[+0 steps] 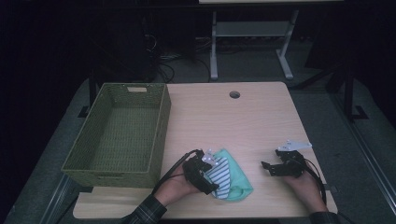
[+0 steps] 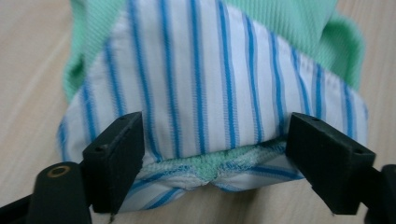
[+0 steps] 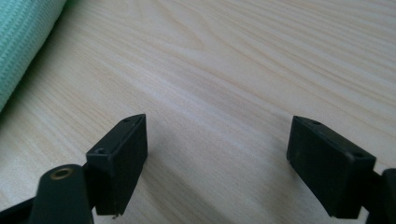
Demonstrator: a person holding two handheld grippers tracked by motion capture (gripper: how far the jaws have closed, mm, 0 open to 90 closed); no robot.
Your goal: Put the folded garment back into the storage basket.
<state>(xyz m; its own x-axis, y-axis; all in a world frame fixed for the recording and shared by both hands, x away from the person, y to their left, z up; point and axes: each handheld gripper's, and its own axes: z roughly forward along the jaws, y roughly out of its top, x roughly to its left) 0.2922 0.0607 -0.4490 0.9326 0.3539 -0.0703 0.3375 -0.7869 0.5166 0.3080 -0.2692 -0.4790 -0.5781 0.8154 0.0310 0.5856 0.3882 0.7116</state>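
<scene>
Garment [image 2: 210, 93] between spread jaws of left hand-held gripper [image 2: 212, 158].

A small folded garment [image 1: 227, 176], white with blue stripes over mint-green knit, lies bunched on the light wooden table's [image 1: 243, 121] near edge.

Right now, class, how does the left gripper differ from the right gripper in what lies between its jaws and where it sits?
The left gripper straddles the edge of the striped cloth; the right gripper has bare table between its jaws. The left gripper sits nearer the green basket, the right gripper towards the table's right edge. Both are open, black and hand-held.
</scene>
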